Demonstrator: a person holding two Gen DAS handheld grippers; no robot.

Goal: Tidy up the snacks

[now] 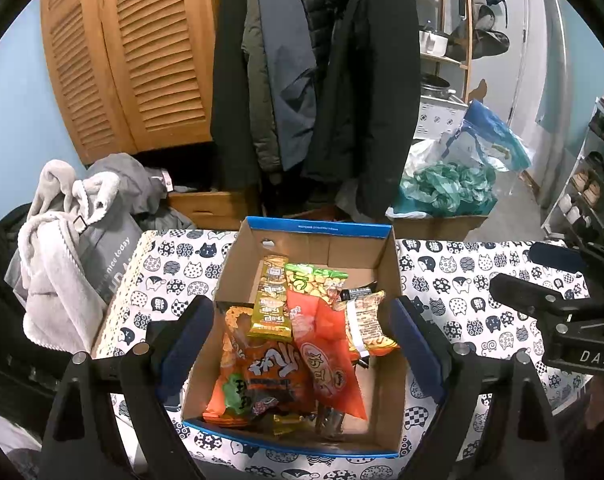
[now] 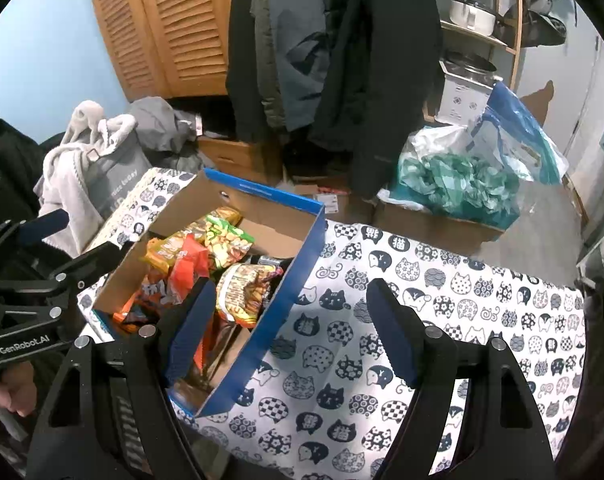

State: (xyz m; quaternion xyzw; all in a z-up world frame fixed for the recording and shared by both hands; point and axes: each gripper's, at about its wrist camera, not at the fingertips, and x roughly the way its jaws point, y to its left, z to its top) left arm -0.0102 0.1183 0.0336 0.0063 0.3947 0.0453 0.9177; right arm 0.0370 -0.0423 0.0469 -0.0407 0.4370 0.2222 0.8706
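Left hand-held gripper (image 1: 302,332) hangs over the box w/ fingers spread wide, nothing between the pads; its two blue-padded fingers (image 1: 186,344) frame the box from either side in the left wrist view. Right hand-held gripper (image 2: 292,328) also spread, empty, tilted down over the box's right wall and the bare cloth beside it. A bit of a person's hand (image 2: 6,396) shows at the lower left edge of the right wrist view, behind the left tool.

Cardboard box (image 1: 322,240), blue outside, brown inside, lid off, sits on the worktop (image 1: 462,308), which is covered w/ a white cloth printed w/ dark cats. All the snacks in view are inside this box:
- nearest: big orange snack bag (image 1: 262,376) w/ a green patch at its corner, lying flat at the front left
- next to it, overlapping: red-orange packet (image 1: 322,344), running diagonally toward the front right
- mid left: strip of yellow-green small packs (image 1: 270,300), lying lengthwise toward the back
- mid right: peanut-type packet (image 1: 366,324) w/ white band, leaning by the right wall
- further back: green-topped cracker bag (image 1: 314,284); small dark item just right of it, too small to ID
- back right corner of the box floor is bare cardboard

Beyond the worktop: grey fleece and a grey tote (image 1: 102,248) at left, an open carton of teal plastic bags (image 1: 446,188) at right, dark coats (image 1: 342,80) hanging centre, louvred wood cabinet (image 1: 134,52) back left, shelf w/ pots (image 1: 442,40) back right.
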